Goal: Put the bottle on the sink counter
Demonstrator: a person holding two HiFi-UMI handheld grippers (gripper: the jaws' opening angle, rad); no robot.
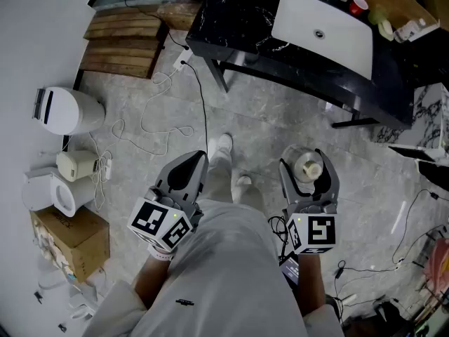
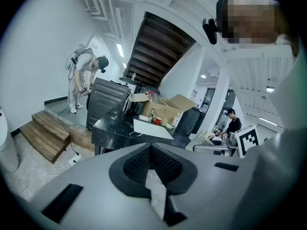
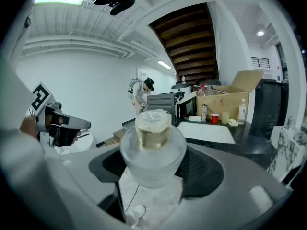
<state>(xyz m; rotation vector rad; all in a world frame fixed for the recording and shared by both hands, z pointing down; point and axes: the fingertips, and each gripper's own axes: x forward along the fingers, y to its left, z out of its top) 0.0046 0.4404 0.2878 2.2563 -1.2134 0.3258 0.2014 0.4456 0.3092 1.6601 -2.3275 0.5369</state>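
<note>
Right gripper (image 1: 304,162) clasps the bottle (image 1: 308,168); left gripper (image 1: 192,163) closed; sink counter (image 1: 231,28) ahead

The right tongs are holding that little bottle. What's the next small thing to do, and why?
Probably carry it forward toward the sink counter. The right tongs grip the bottle, but they hang over the floor, short of the counter, which has bare black top beside the white basin.

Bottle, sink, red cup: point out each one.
bottle (image 3: 152,152), right gripper view, on its frosted body below the cap.
sink (image 1: 302,18), head view, on the bare white basin left of the drain.
red cup (image 1: 358,5), head view, on its open top.
</note>
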